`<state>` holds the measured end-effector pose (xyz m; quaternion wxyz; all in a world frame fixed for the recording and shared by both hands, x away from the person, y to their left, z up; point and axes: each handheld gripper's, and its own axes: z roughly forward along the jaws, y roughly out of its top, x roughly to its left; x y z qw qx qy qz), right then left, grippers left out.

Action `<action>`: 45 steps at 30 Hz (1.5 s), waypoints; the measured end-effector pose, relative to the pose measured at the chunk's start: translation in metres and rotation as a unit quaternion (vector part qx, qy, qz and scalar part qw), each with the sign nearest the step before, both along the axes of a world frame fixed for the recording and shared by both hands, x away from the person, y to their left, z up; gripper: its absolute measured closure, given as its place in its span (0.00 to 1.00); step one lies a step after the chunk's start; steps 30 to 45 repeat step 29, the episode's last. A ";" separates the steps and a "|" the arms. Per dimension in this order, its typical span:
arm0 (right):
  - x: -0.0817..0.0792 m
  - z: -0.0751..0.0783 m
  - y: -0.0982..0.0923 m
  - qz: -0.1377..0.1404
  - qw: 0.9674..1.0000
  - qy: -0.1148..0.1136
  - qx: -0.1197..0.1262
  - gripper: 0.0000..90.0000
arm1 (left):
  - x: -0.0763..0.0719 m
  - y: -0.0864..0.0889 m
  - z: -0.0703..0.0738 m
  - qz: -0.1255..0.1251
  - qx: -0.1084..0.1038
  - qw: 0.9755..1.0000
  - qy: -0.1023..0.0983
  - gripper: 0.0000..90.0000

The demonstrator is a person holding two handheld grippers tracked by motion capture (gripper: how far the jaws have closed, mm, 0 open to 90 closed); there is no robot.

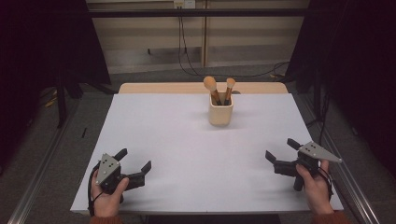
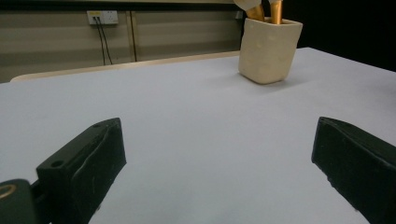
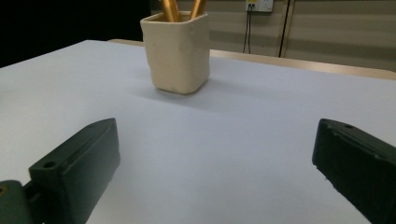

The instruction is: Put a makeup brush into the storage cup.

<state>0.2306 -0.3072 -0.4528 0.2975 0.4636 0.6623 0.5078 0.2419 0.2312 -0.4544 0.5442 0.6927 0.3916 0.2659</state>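
Two makeup brushes, each with a gold-coloured handle and a soft tan bristle head, stand heads-up in one cream, square-sided ceramic cup [image 1: 220,113] toward the far middle of the white table [image 1: 187,154]: the left brush [image 1: 211,86] leans left, the right brush [image 1: 229,87] stands just beside it. At the near left corner, the left gripper [image 1: 135,164] rests low over the table in the person's hand, its jaws spread wide with nothing between them. Well apart, at the near right edge, the right gripper [image 1: 282,149] is likewise wide open and empty. I judge the brushes light and stiff in the handle, soft and easily splayed at the head, so the exposed handle just above the cup rim is the place to pinch. The cup looks heavier, smooth and breakable.
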 end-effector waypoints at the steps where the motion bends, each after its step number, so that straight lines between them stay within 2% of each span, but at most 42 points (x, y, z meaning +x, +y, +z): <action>1: -0.002 -0.001 -0.001 0.000 1.000 0.001 0.000 0.00 | 0.000 0.000 0.000 0.000 0.000 1.000 -0.001 0.03; 17: -0.036 -0.012 -0.014 -0.008 1.000 0.002 -0.002 0.00 | -0.004 0.001 0.001 0.001 0.000 1.000 0.000 0.03; 28: -0.034 -0.014 -0.015 -0.009 1.000 -0.001 -0.005 0.00 | -0.002 0.001 0.000 -0.003 0.007 1.000 0.003 0.03; 45: -0.034 -0.014 -0.015 -0.007 1.000 -0.002 -0.007 0.00 | -0.002 0.001 0.000 -0.002 0.007 1.000 0.003 0.03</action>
